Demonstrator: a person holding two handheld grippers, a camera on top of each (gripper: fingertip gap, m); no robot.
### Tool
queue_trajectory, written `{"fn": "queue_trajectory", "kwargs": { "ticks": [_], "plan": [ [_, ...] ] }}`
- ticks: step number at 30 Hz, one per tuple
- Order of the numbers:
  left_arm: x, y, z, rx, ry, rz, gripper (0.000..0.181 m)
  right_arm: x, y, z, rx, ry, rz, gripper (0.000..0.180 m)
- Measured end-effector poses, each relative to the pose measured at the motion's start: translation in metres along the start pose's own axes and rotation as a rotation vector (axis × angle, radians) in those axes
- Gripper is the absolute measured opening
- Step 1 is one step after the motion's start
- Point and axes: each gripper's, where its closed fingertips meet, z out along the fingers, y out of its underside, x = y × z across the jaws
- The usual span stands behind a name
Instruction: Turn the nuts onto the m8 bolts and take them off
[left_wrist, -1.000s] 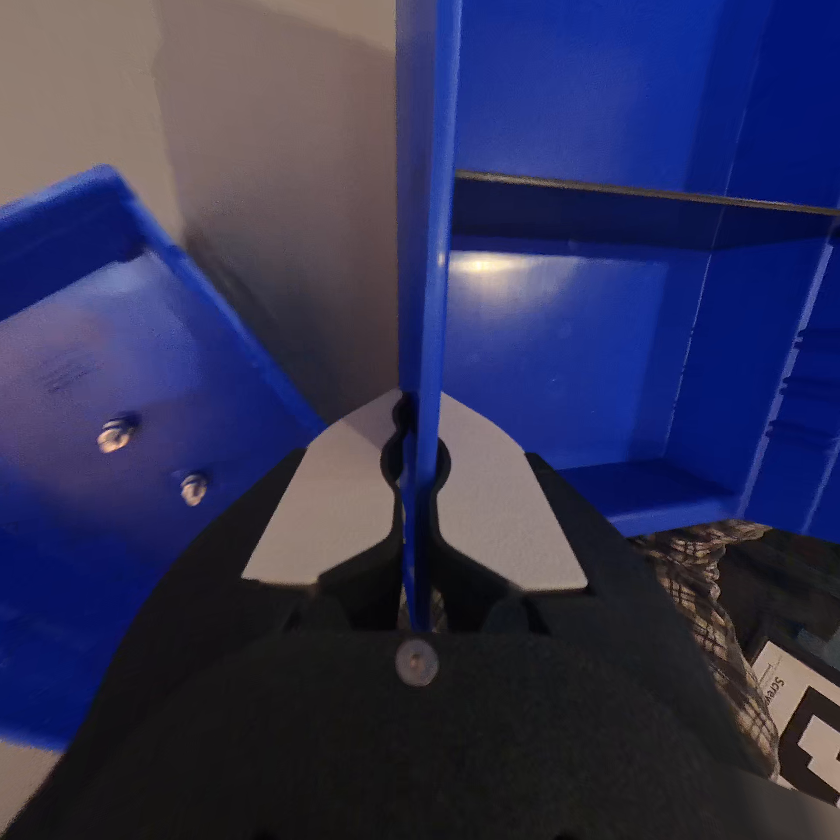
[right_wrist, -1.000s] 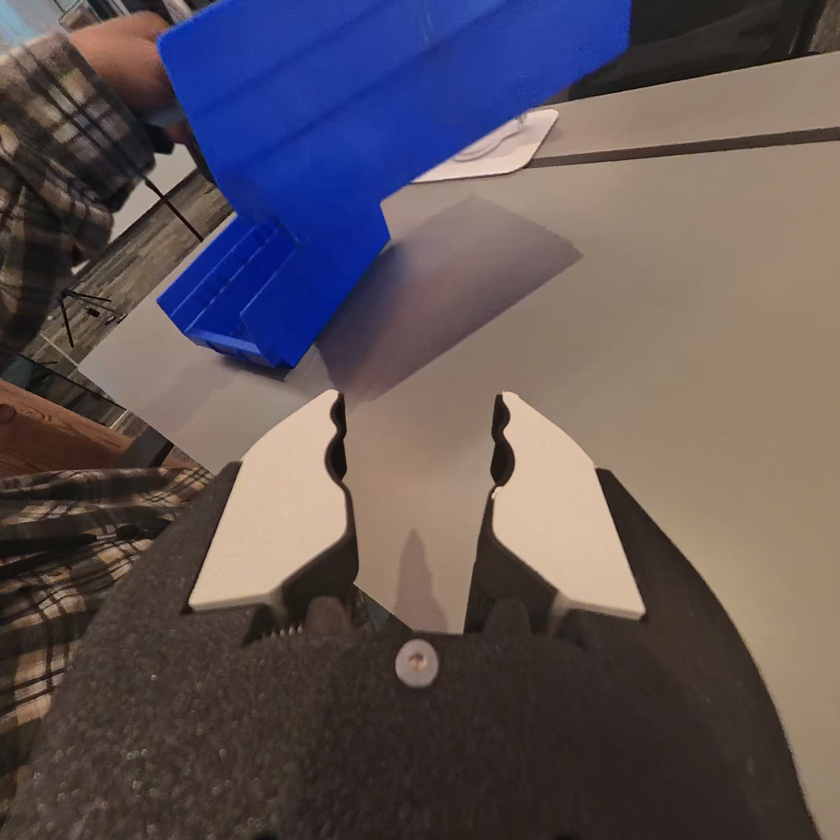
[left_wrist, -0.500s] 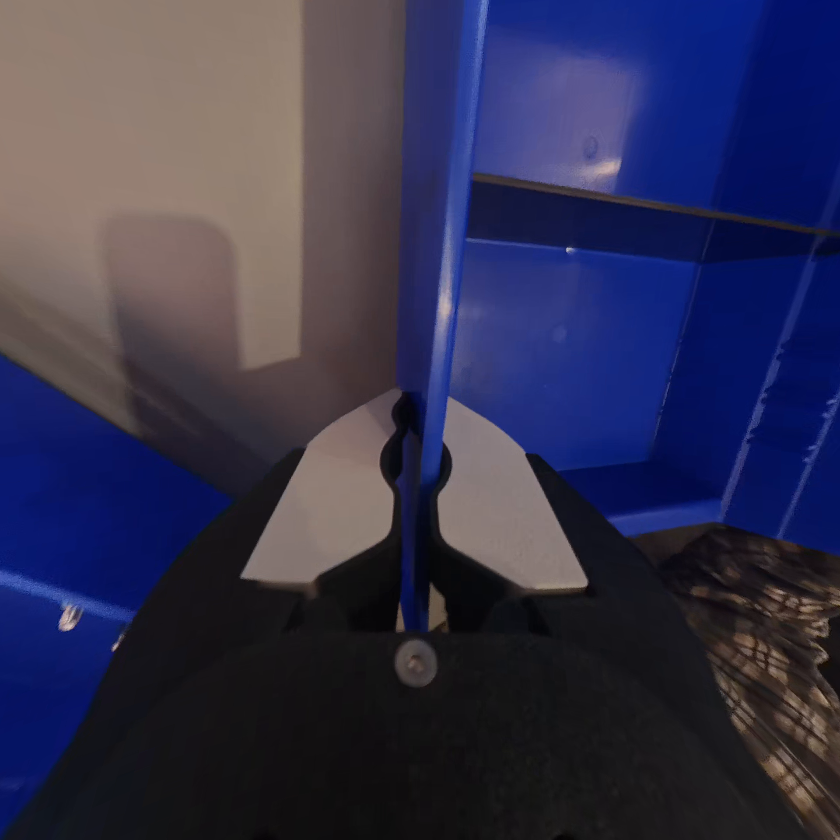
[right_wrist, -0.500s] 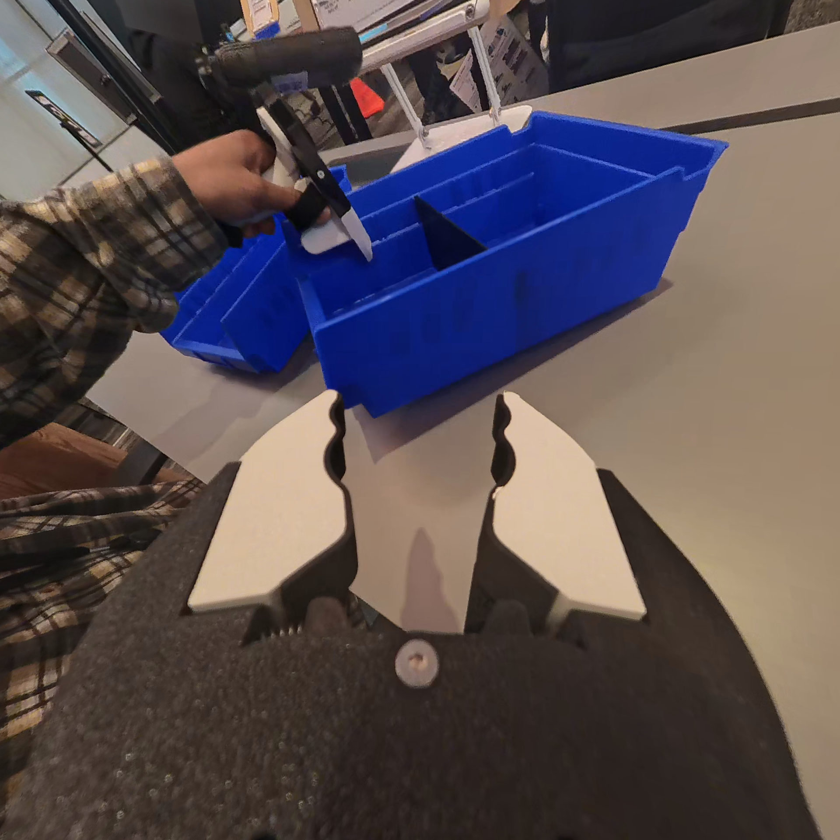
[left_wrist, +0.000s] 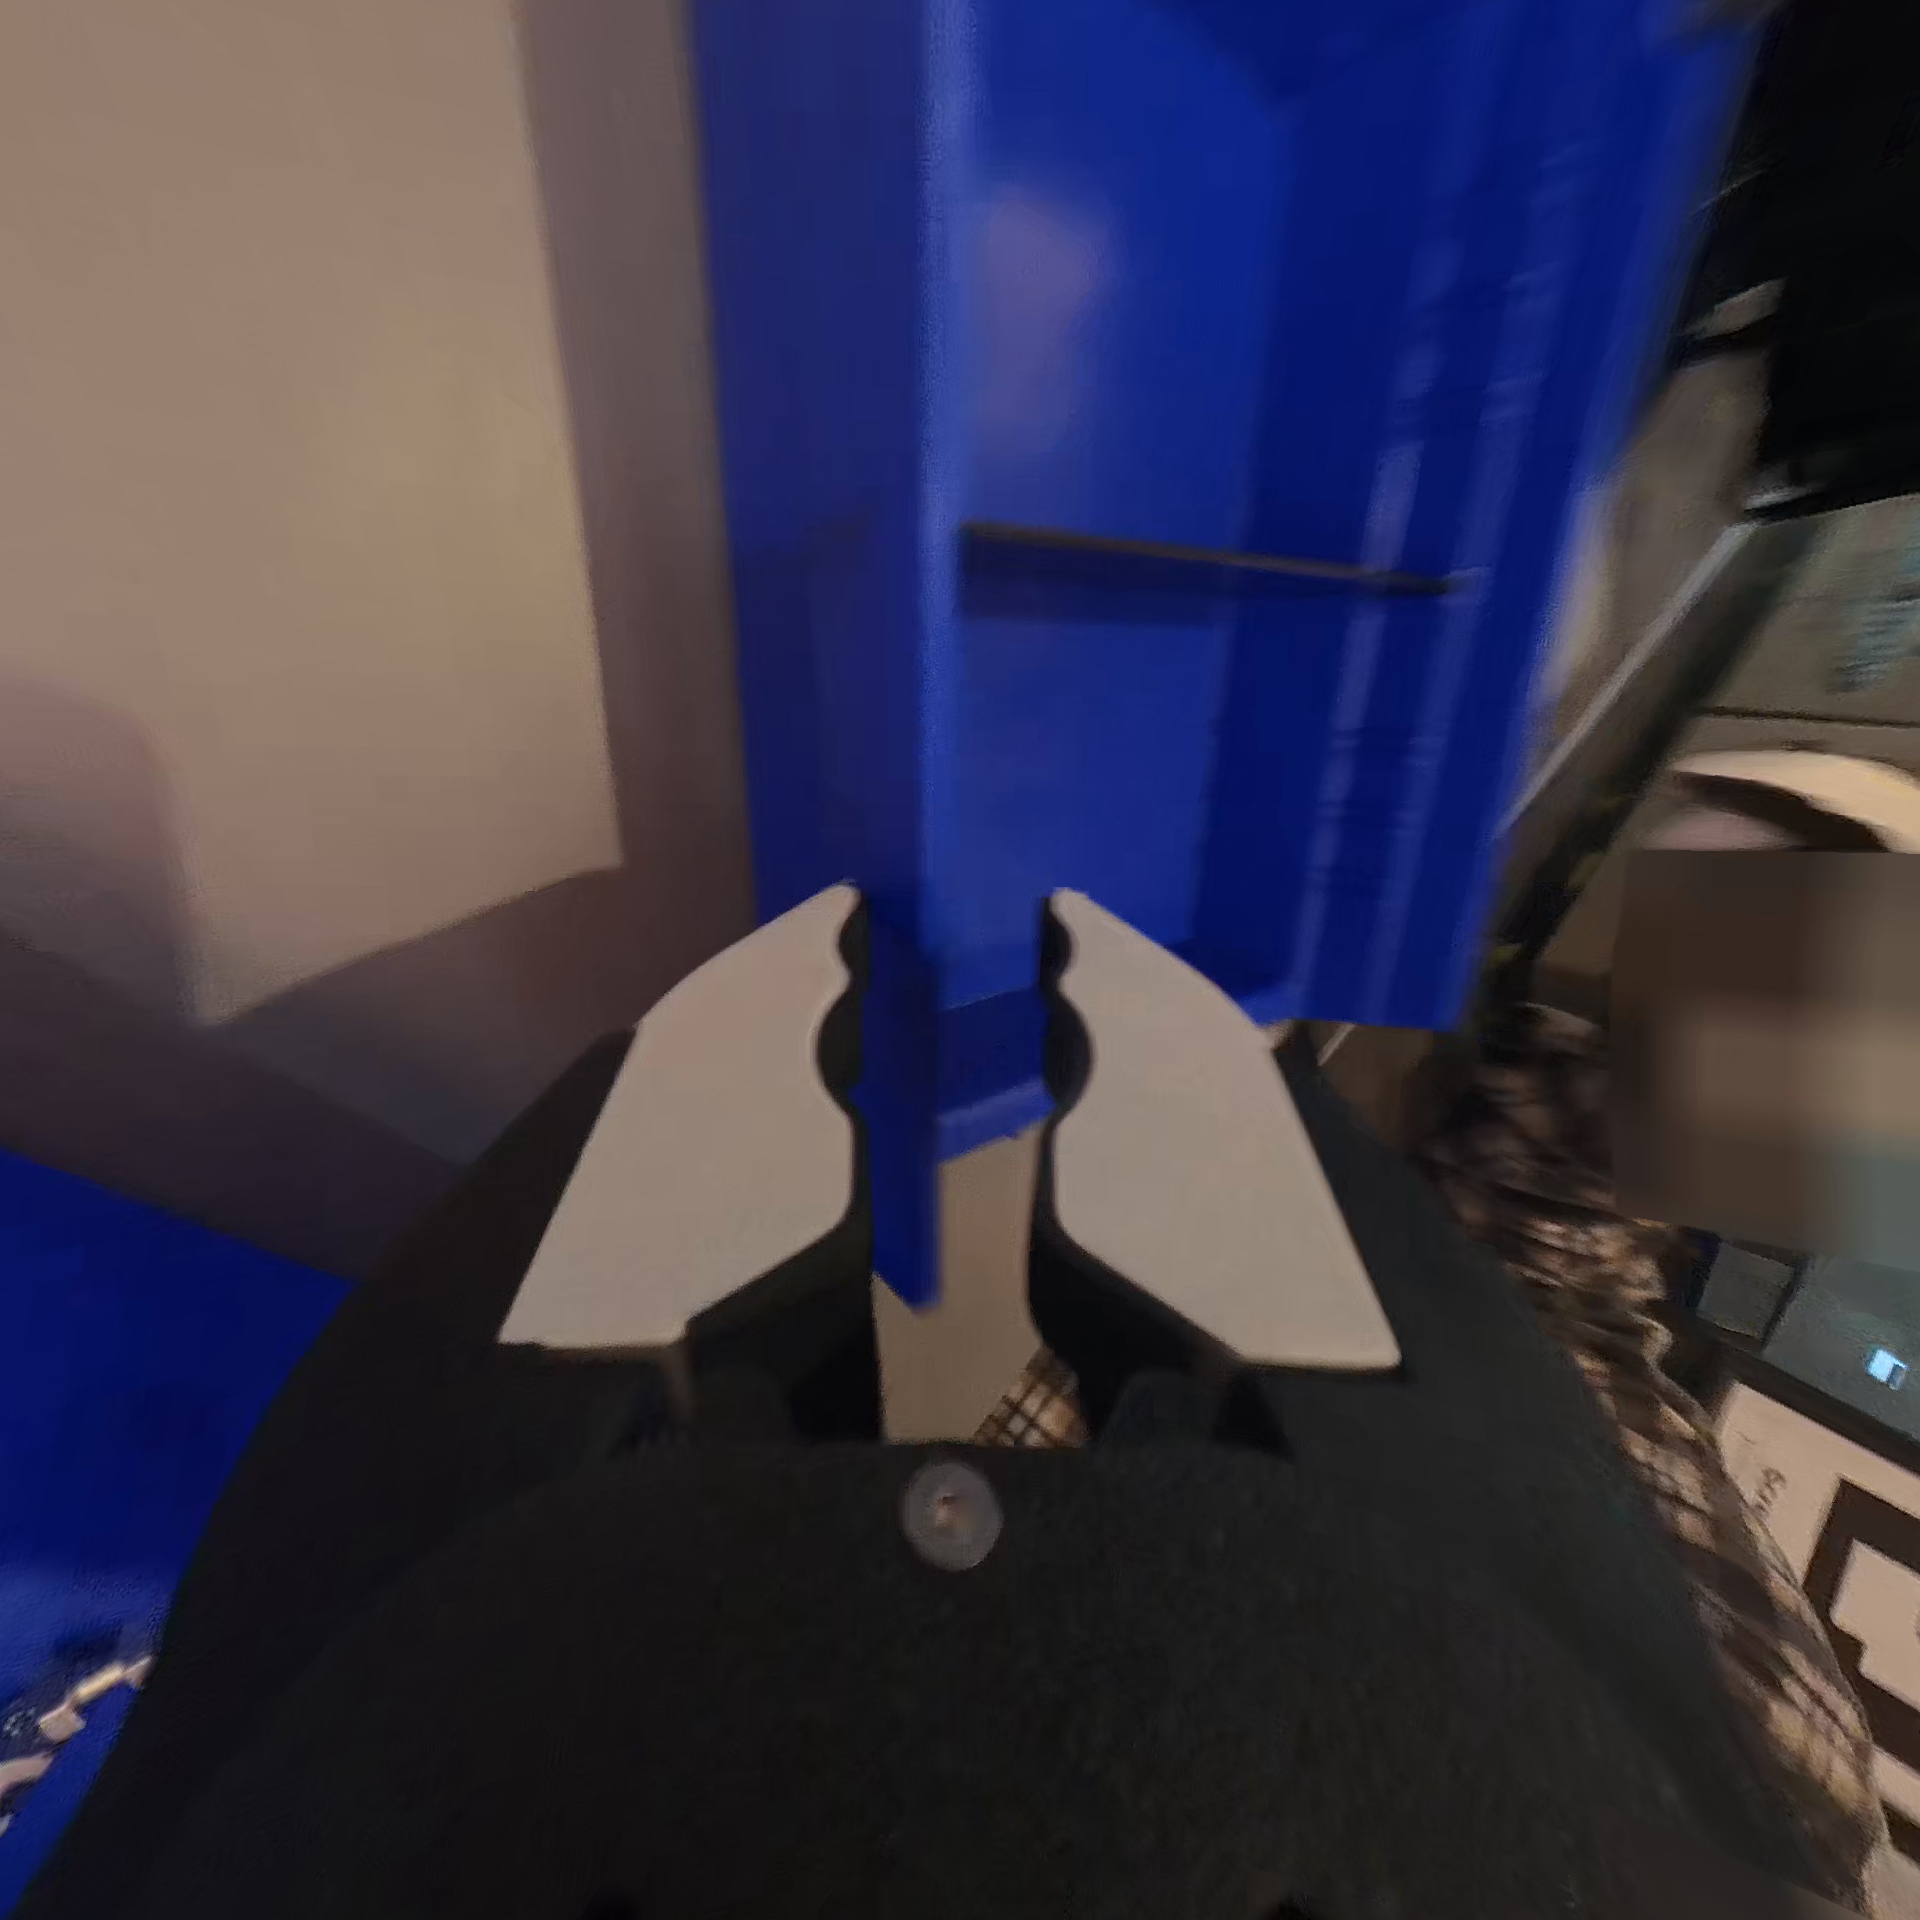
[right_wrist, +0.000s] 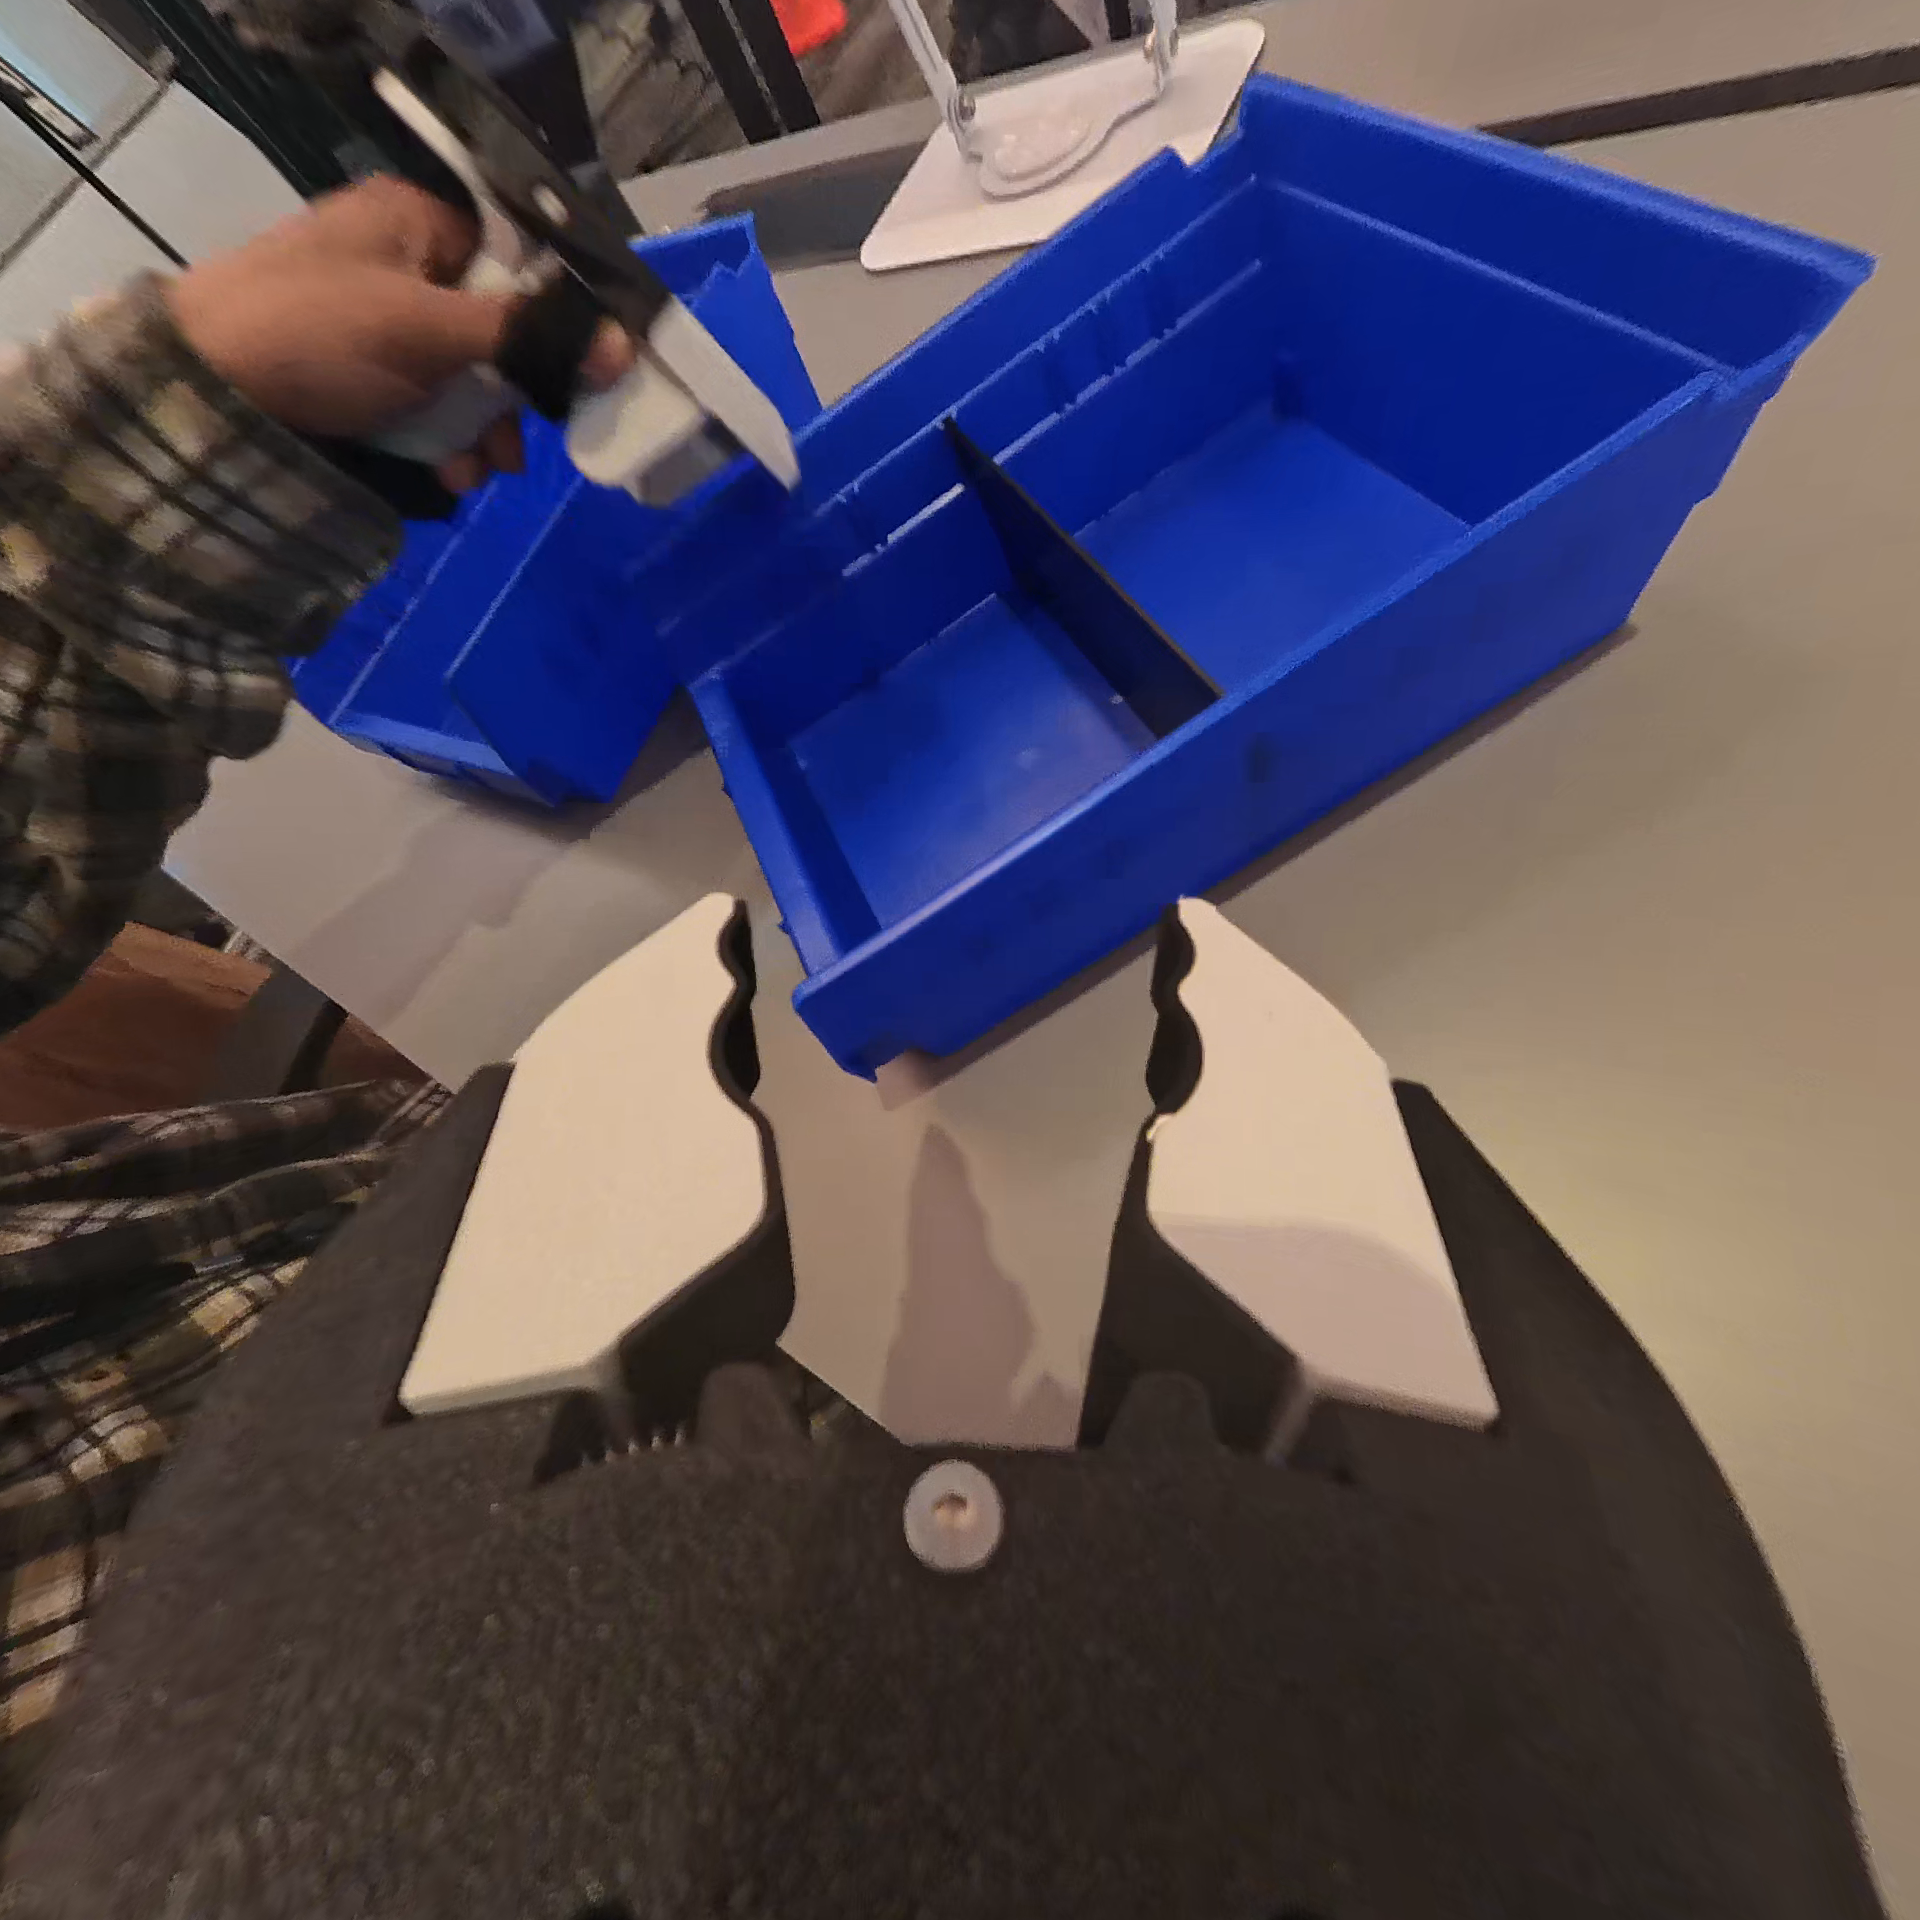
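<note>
Table, then empty divided bin mid-table: stiff, light plastic, take by its wall. Left gripper parted astride that wall, right gripper spread, empty. Metal bits, probably nuts/bolts, small, hard, slippery, in second bin near table's edge

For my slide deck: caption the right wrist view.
Open right gripper faces an empty divided blue bin on the grey table.

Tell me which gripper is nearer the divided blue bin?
Left. The left gripper is open astride the divided blue bin's side wall; the right gripper is open just short of its near corner.
</note>
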Motion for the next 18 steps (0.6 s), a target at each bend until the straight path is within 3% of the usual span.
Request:
{"fn": "queue_trajectory", "kwargs": {
  "ticks": [2,5,11,18],
  "plan": [
    [0.020,-0.005,-0.028,0.075,0.072,0.071,0.044,-0.001,-0.001,0.007,-0.034,0.016,0.006,0.076],
    [0.050,0.000,-0.086,0.228,0.160,0.220,0.048,0.005,-0.001,0.019,-0.089,0.068,0.019,0.080],
    [0.046,0.050,-0.196,0.535,0.148,0.408,0.070,0.024,0.003,0.041,-0.227,0.188,0.057,0.080],
    [0.006,0.130,-0.252,0.769,0.063,0.477,0.069,0.024,0.015,0.064,-0.412,0.270,0.171,0.070]
  ]
}}
